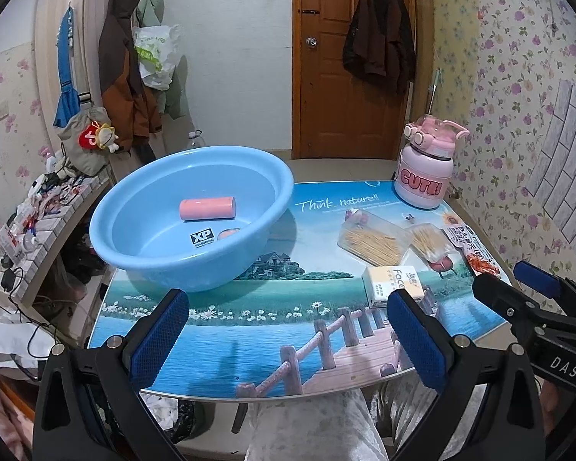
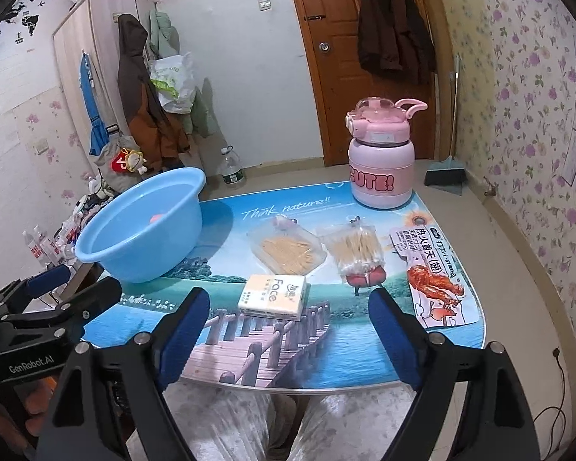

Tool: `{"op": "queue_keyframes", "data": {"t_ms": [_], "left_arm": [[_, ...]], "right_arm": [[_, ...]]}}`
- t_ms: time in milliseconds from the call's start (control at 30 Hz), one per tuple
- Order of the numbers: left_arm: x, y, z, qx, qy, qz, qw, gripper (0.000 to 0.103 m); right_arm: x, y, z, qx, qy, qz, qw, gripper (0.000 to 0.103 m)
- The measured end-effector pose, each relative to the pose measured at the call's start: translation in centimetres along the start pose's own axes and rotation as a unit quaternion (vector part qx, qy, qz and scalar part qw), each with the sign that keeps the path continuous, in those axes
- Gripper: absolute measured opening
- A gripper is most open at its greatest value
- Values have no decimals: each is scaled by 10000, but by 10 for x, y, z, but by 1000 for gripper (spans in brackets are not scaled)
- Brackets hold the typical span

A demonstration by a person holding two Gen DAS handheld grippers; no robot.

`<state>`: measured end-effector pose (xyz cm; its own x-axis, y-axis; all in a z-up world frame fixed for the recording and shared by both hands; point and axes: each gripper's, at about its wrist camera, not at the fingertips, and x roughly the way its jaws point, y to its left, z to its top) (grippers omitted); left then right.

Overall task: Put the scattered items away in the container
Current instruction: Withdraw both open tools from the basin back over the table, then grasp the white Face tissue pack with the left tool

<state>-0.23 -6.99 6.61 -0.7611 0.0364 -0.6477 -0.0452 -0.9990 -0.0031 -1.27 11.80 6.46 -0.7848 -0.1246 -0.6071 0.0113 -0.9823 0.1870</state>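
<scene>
Four loose items lie on the bench (image 2: 345, 349), whose top is printed with a lake and a wooden walkway. Nearest is a small tissue pack (image 2: 273, 295), cream and orange with "Face" on it. Beyond it sit a clear packet of toothpicks (image 2: 288, 251) and, to its right, a clear bag of cotton swabs (image 2: 359, 251). At the far right lies a long flat snack packet (image 2: 436, 276) showing a red chicken wing. A pink "CUTE!" bottle (image 2: 382, 161) stands upright at the back of the bench.

The right tongs (image 2: 288, 336) hang wide apart over the near edge of the bench, with nothing between the blue pads; the tissue pack lies just ahead of them, slightly left of the middle of the gap and untouched. The left tongs (image 1: 288, 338) are likewise spread wide and hold nothing, poised above the near edge with the tissue pack ahead and to the right.

At the left rear of the bench rests a light blue basin (image 1: 196, 219) marked "XP". Inside it lies a pink cylinder (image 1: 207, 208) on its side, and a second pink thing (image 1: 228, 233) shows partly behind the near wall.
</scene>
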Motion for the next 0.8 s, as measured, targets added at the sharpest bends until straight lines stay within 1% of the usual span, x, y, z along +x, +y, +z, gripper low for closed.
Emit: {"op": "queue_keyframes", "data": {"t_ms": [400, 667, 800], "left_arm": [[12, -8, -3, 53, 128, -33, 9999, 103], [28, -17, -5, 123, 285, -82, 9995, 103], [37, -21, -6, 162, 365, -101, 9991, 103]], "right_arm": [[4, -17, -4, -19, -25, -274, 9996, 86], [13, -35, -7, 167, 93, -360, 9992, 86], [18, -39, -7, 160, 115, -407, 9990, 86]]}}
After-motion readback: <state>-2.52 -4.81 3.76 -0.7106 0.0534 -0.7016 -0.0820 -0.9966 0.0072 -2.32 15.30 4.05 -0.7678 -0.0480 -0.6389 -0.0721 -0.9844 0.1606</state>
